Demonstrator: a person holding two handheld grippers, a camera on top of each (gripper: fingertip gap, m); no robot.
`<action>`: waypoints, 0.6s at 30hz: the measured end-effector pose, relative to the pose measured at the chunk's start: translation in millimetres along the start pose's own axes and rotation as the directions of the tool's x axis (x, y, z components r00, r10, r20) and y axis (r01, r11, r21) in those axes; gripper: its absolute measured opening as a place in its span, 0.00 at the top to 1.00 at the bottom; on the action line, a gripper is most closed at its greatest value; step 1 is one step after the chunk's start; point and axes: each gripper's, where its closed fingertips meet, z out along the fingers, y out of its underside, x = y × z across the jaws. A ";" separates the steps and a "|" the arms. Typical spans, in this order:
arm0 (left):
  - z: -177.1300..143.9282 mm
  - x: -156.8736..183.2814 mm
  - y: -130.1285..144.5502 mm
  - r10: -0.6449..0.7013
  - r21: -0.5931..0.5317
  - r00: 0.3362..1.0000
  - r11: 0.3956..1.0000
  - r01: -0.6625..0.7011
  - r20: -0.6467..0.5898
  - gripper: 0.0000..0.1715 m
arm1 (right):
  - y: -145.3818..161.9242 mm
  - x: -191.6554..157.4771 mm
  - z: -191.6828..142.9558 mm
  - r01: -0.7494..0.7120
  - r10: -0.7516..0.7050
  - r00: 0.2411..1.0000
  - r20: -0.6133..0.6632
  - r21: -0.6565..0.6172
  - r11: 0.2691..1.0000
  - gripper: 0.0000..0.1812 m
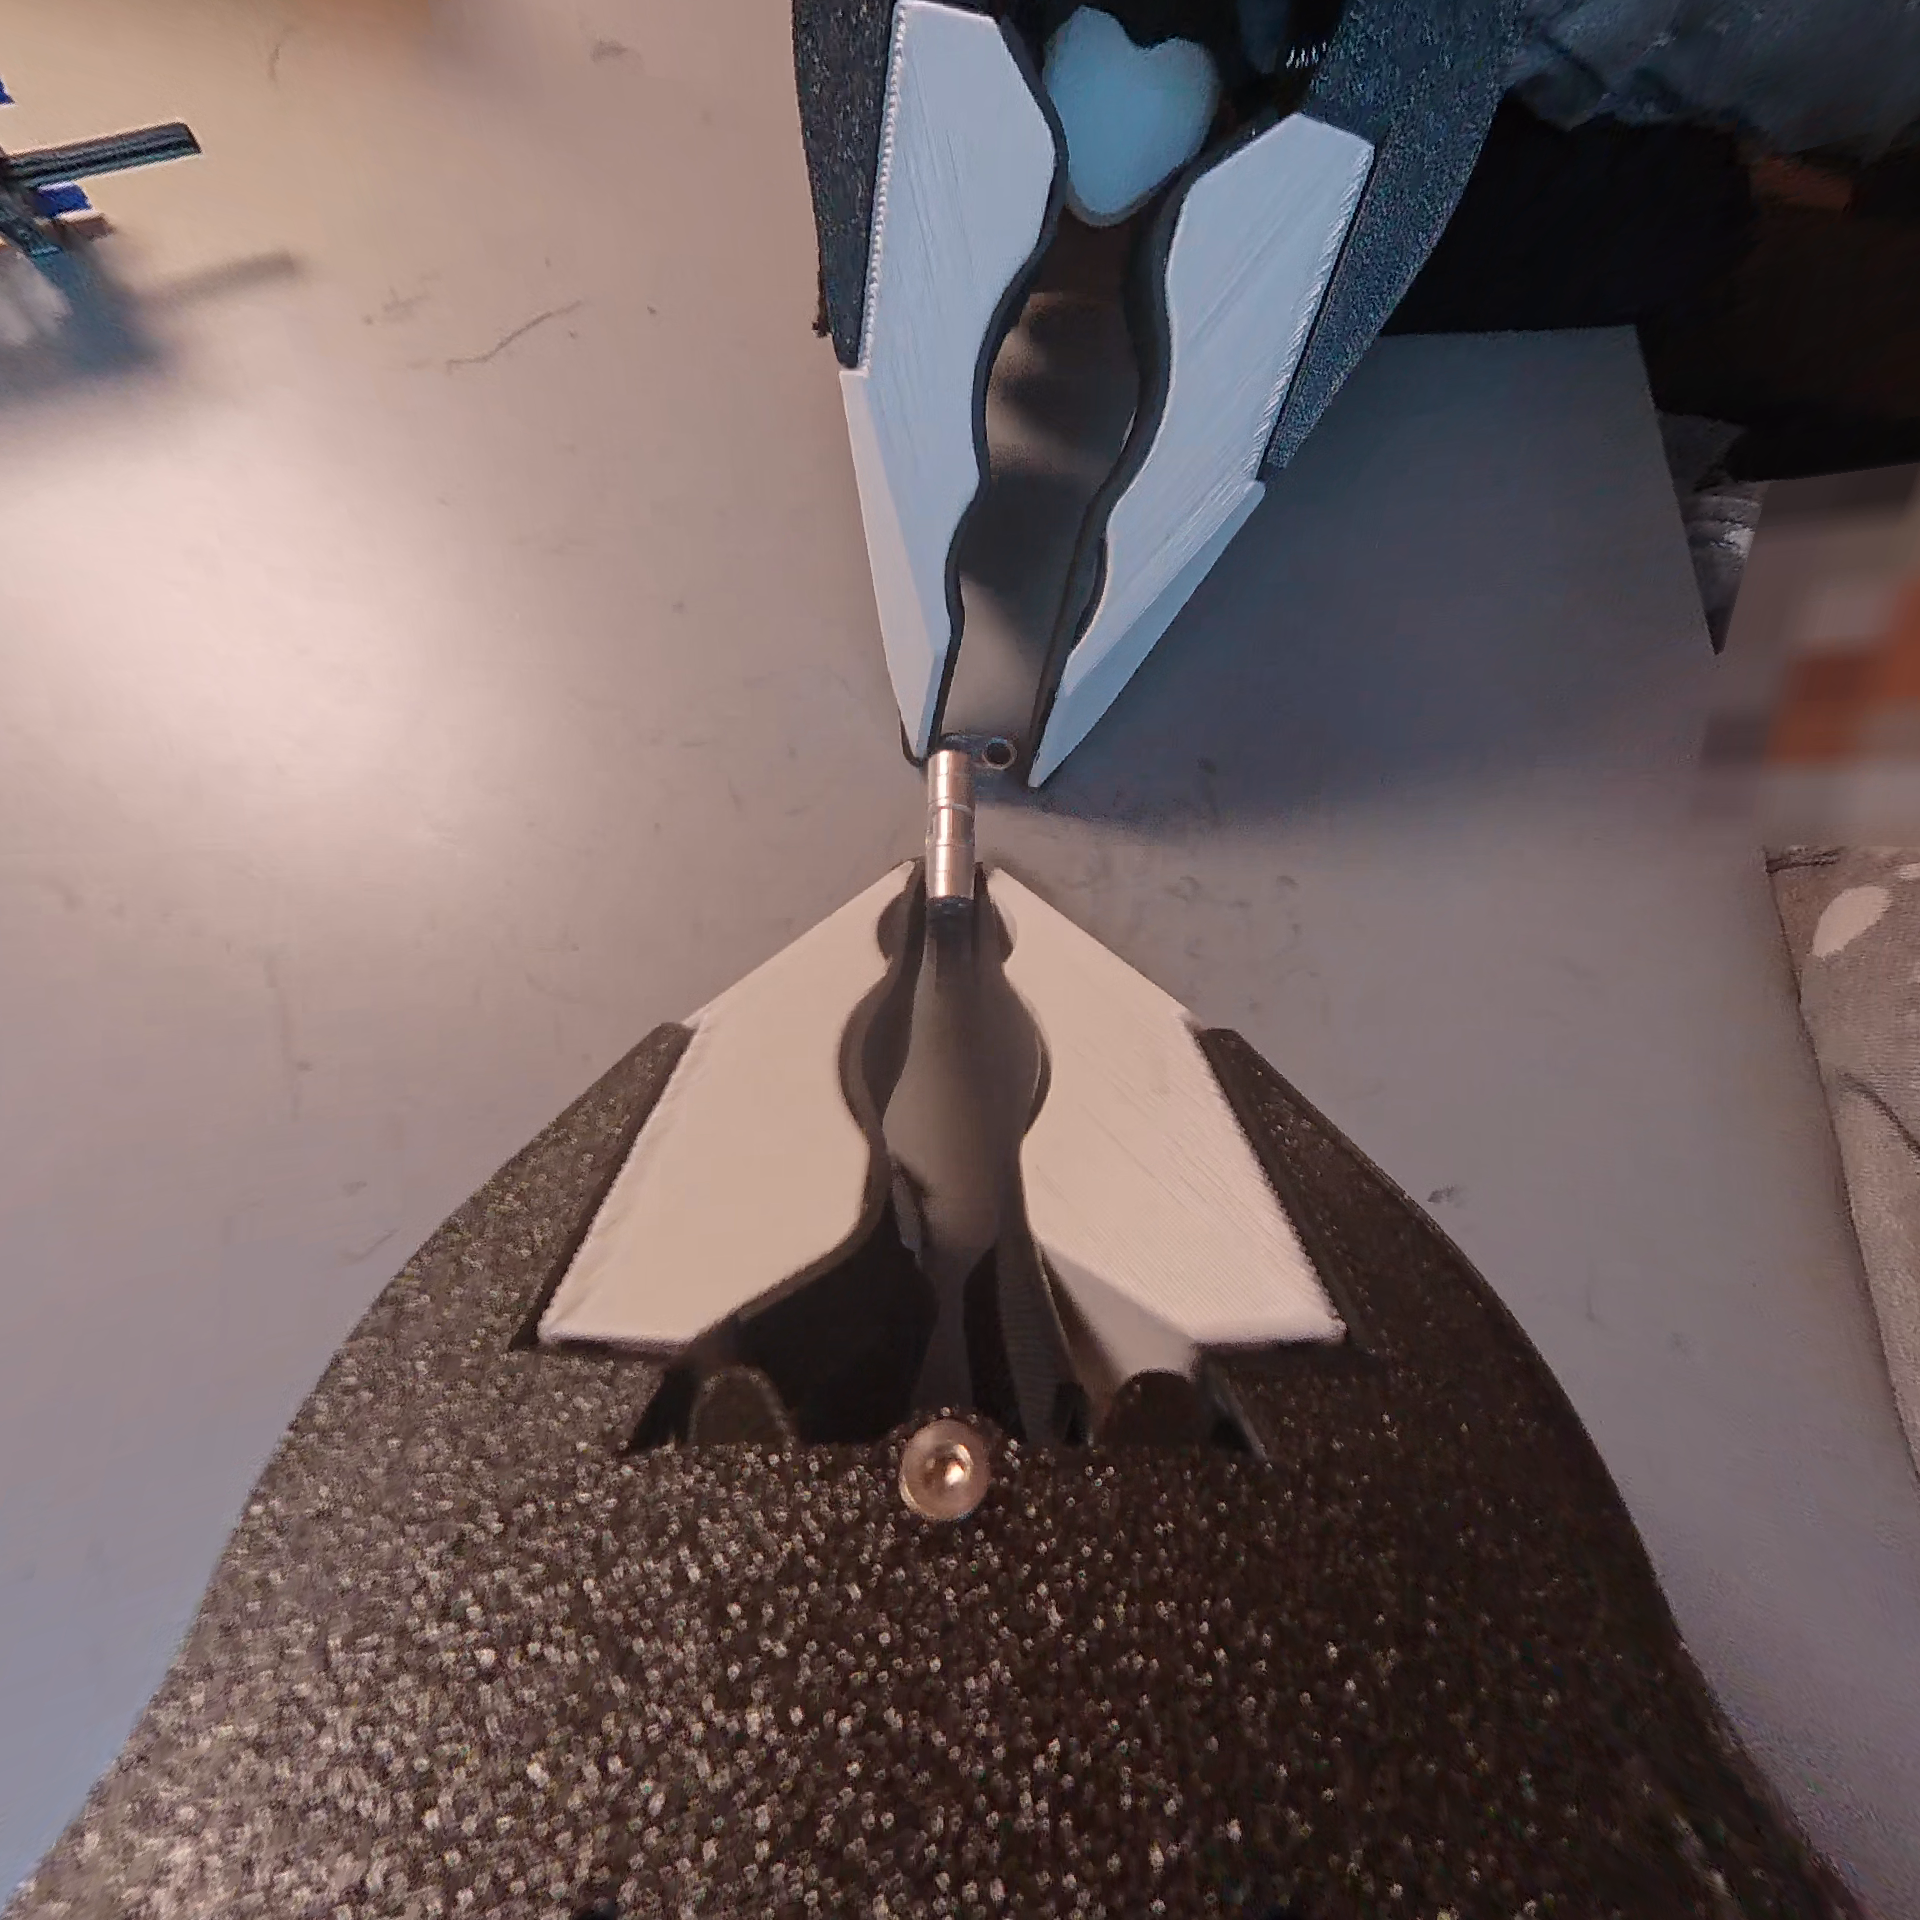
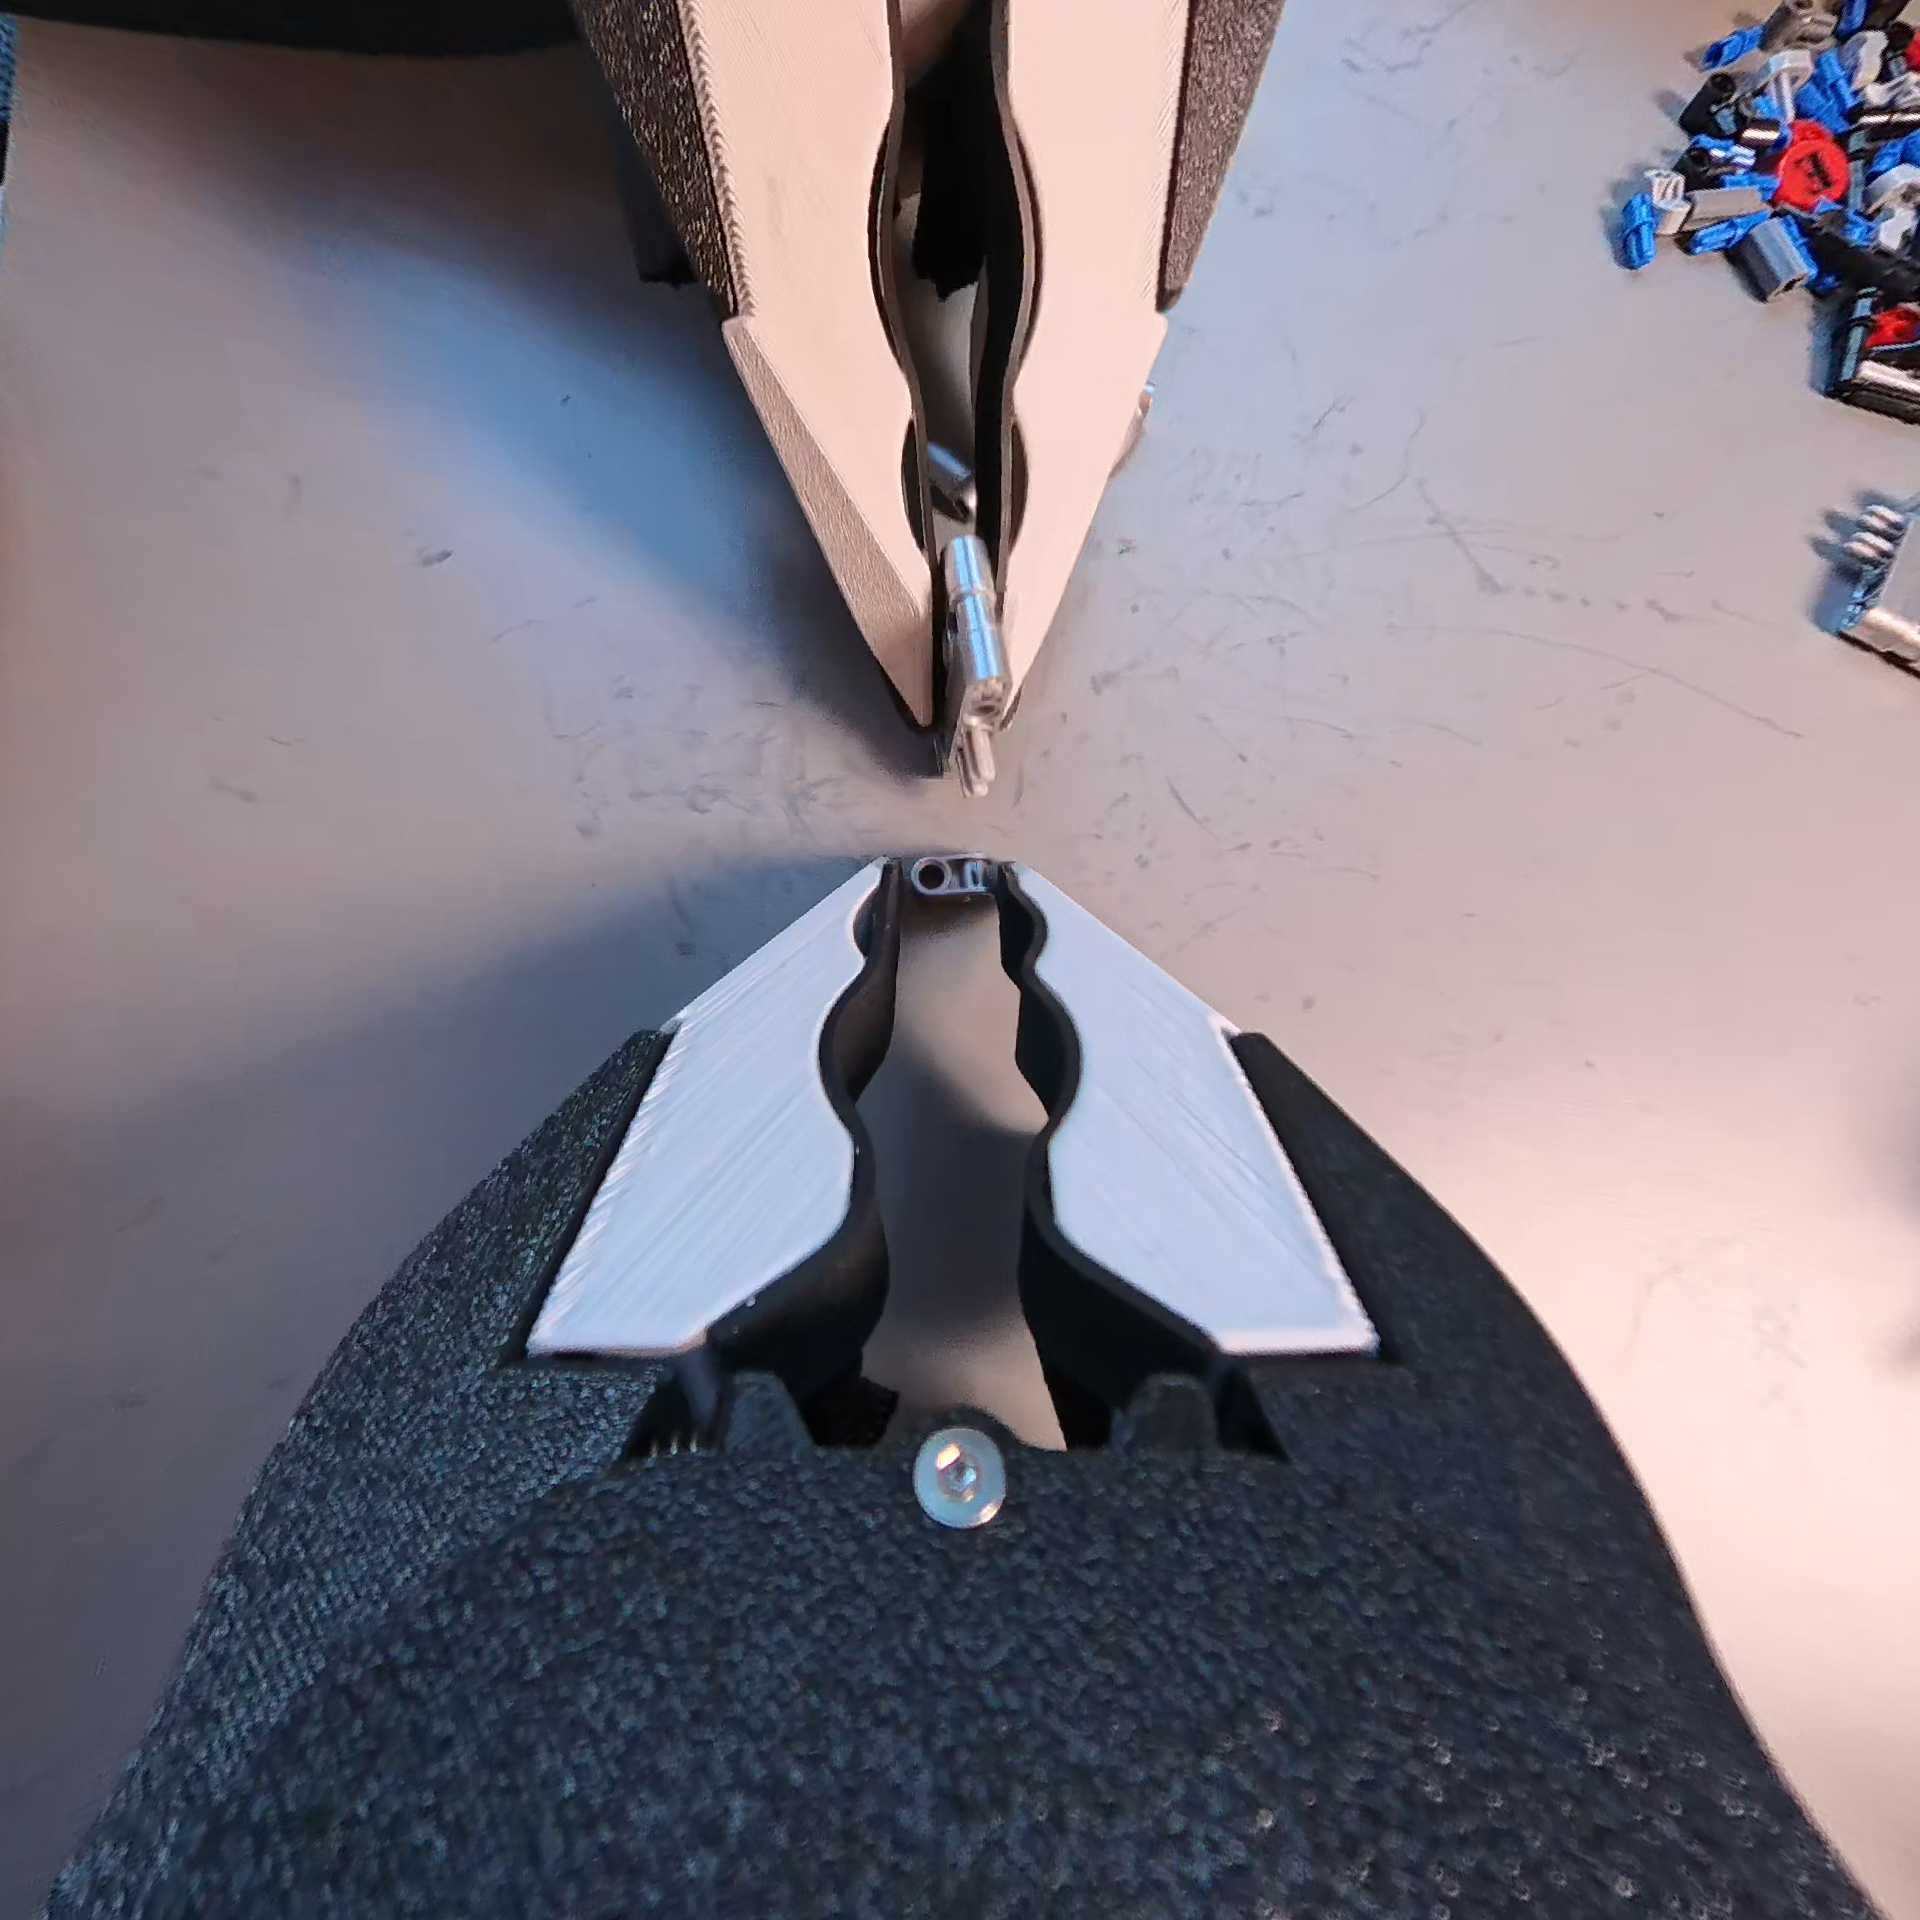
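Observation:
In the left wrist view my left gripper (image 1: 954,878) is shut on a slim light-grey pin piece (image 1: 951,831) that sticks out past its fingertips. My right gripper (image 1: 971,764) faces it from above, tip to tip, shut on a small dark-grey connector with a hole (image 1: 982,750). The pin's end sits at the connector; I cannot tell if they touch. In the right wrist view my right gripper (image 2: 948,871) holds the connector (image 2: 945,876), and my left gripper (image 2: 971,727) holds the pin piece (image 2: 977,644) with a small gap between the two parts.
A pile of small blue, black, grey and red building parts (image 2: 1787,156) lies at the far right of the beige table (image 2: 1455,935). A small grey assembly (image 2: 1870,582) lies near it. A black and blue assembly (image 1: 62,197) and a patterned grey cloth (image 1: 1860,1039) flank the grippers. My two grippers' fingertips are within a few centimetres of each other.

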 end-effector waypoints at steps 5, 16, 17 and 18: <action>2.9 -0.6 -2.9 -0.009 -0.042 0.999 0.999 0.007 -0.033 0.97 | -2.1 0.5 2.1 0.006 -0.006 1.000 0.001 0.006 1.000 0.91; 2.0 -0.1 -1.5 -0.113 -0.128 0.993 0.986 0.107 -0.041 0.97 | -2.9 4.8 1.9 -0.012 0.012 1.000 0.019 0.013 1.000 0.91; 2.0 -0.1 -1.5 -0.125 -0.135 0.991 0.984 0.118 -0.042 0.97 | -3.1 5.3 1.5 -0.018 0.018 1.000 0.024 0.015 1.000 0.91; 1.9 0.1 -1.5 -0.135 -0.142 0.990 0.982 0.128 -0.043 0.97 | -3.7 5.4 1.1 -0.023 0.022 0.999 0.031 0.019 1.000 0.91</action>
